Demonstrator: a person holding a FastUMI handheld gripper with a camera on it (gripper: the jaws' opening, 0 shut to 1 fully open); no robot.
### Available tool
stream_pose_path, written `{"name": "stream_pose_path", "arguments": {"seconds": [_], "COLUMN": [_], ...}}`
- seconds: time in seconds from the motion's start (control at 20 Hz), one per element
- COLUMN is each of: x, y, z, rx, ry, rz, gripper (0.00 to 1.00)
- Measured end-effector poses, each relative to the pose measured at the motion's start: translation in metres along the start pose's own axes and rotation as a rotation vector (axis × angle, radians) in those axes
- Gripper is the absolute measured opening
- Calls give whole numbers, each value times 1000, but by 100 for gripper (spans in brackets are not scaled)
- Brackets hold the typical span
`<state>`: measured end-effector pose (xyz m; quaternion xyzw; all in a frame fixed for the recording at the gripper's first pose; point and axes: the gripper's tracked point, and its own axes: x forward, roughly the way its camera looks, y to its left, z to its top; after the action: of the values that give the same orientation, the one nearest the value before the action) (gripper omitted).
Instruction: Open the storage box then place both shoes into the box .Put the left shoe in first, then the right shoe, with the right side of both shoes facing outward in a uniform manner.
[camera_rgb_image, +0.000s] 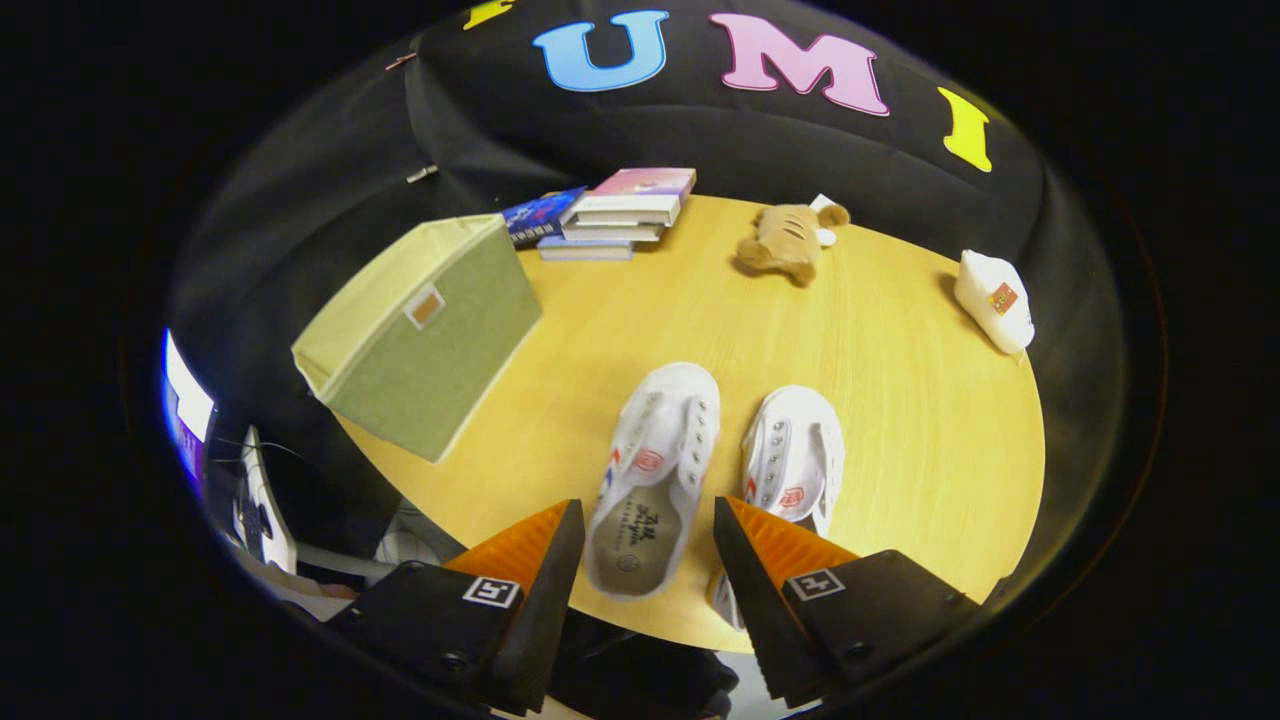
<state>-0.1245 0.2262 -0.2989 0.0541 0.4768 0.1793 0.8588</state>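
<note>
Fingers (648, 560) of our gripper stand wide apart above the near edge of the worktop (930, 440), holding nothing and touching nothing that we can make out. Between them we look down on the heel end of one white shoe (655, 465), which lies with its opening up and its toe pointing away from us. A second white shoe (793, 462) lies just beside it, to its right, also toe away; its heel is partly covered by our right finger (745, 570), and we cannot tell whether that finger touches it. The left finger (545, 575) sits clear of the first shoe.

Beyond the fingers and off to the left, the green fabric storage box (425, 345) rests at the worktop's edge with its lid shut. Past it, against the far side, we see a stack of books (615, 212). A brown plush toy (788, 243) lies farther right, and a white pouch (993, 300) sits near the right edge, well apart from the shoes.
</note>
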Motion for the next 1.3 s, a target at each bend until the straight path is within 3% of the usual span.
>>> {"name": "stream_pose_path", "arguments": {"seconds": [0.25, 0.5, 0.65, 0.8, 0.95, 1.3], "x": [39, 72, 85, 96, 96, 72], "y": [-13, -28, -30, -28, -31, -19], "z": [-10, -1, 10, 11, 11, 29], "rx": [-122, -123, -50, -16, 80, 165], "ry": [32, -11, -61, -67, -57, -98], "rz": [-51, -132, -149, -165, -183, -139], "gripper": [73, 61, 45, 37, 9, 6]}}
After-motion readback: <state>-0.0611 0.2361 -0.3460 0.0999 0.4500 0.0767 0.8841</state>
